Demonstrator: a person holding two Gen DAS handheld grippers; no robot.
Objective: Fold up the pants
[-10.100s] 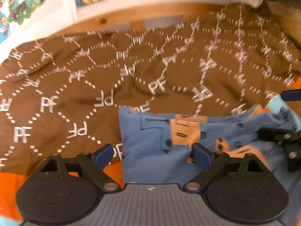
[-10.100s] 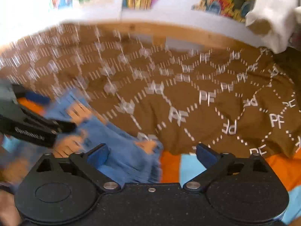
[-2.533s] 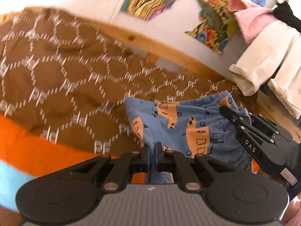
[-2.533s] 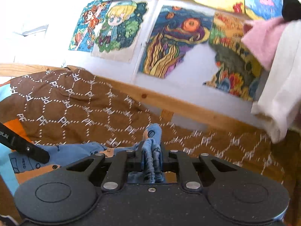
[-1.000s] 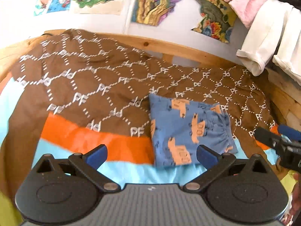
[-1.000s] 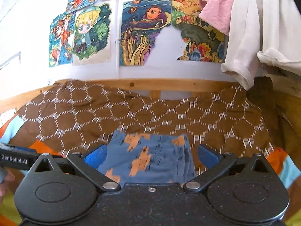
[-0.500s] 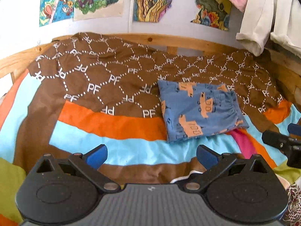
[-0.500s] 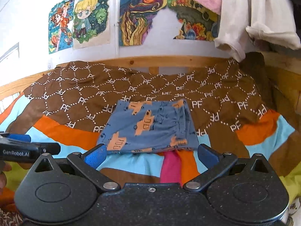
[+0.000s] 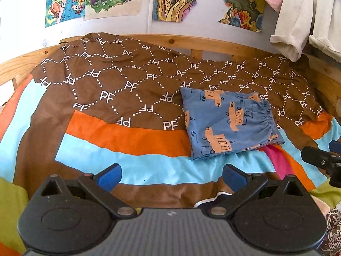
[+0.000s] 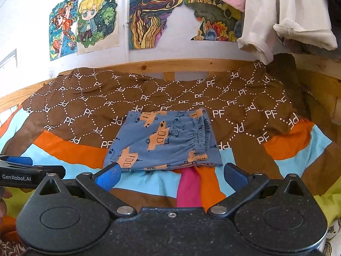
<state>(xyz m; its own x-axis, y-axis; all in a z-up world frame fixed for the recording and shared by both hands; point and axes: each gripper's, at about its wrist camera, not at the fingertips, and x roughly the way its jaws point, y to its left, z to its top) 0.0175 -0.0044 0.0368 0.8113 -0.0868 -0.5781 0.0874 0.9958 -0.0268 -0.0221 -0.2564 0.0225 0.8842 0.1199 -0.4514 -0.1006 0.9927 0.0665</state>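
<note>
With both tools released and holding nothing, the left tool [image 9: 171, 173] and right tool [image 10: 170, 173] hang back from the bed, clear of the pants [image 10: 164, 140]. These lie folded into a compact rectangle on the patterned bedspread [image 9: 119, 136]; folding looks finished, leaving at most a smoothing touch.
</note>
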